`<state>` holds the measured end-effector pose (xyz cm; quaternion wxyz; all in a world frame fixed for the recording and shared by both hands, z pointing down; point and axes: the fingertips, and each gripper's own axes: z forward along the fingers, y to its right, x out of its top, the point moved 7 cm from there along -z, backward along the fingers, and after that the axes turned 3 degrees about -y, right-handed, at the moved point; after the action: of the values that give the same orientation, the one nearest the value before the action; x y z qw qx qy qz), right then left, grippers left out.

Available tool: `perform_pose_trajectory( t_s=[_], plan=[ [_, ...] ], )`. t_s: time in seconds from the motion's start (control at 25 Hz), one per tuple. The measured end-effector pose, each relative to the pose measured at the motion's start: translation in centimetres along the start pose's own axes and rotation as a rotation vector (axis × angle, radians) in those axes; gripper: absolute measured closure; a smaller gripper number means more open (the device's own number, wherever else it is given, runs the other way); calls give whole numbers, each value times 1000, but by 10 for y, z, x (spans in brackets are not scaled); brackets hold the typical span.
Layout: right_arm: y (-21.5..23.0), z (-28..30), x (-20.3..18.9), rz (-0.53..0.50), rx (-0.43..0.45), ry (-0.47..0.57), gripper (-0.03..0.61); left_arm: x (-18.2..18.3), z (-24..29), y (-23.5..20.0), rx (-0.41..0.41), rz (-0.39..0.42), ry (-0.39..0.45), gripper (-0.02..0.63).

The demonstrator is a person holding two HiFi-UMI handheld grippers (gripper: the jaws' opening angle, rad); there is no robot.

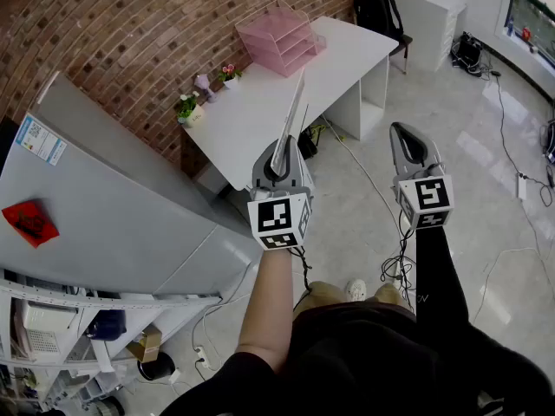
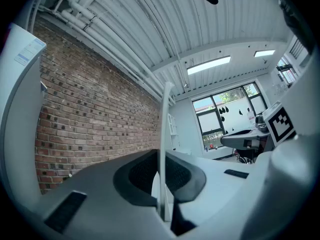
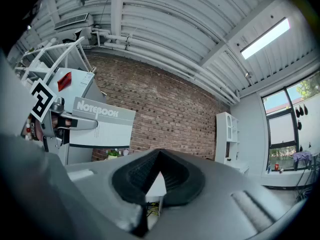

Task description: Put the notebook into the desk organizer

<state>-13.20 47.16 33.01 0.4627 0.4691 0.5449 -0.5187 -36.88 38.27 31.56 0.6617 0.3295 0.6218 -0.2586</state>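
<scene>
Between the jaws of the left gripper (image 1: 280, 173) the notebook (image 1: 293, 115) stands clamped upright.

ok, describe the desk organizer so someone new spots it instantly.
Find the white desk against the brick wall. At its far end sits the desk organizer, a stack of trays. It is the only pink thing; the small potted plants stand at the other end.

The notebook (image 1: 293, 115) is thin, its grey cover lettered NOTEBOOK in white. It stands upright and edge-on, its lower edge pinched in the left gripper (image 1: 279, 167). Well apart from it, the pink, translucent, tiered desk organizer (image 1: 279, 37) sits at the far end of the white desk (image 1: 251, 115).
</scene>
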Motion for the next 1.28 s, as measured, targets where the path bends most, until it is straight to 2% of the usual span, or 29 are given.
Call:
perform_pose_trajectory(
  t_s=[0.4, 0.72, 1.0, 1.28],
  plan=[
    [14, -5, -7, 40, -15, 13, 578, 3, 10, 8, -17, 4, 5, 598],
    [32, 17, -21, 44, -20, 1, 578, -5, 43, 6, -29, -5, -6, 598],
    [48, 63, -33, 41, 6, -7, 578, -12, 97, -7, -32, -15, -15, 598],
    [75, 133, -46, 54, -5, -28, 578, -21, 175, -35, -35, -27, -24, 598]
  ],
)
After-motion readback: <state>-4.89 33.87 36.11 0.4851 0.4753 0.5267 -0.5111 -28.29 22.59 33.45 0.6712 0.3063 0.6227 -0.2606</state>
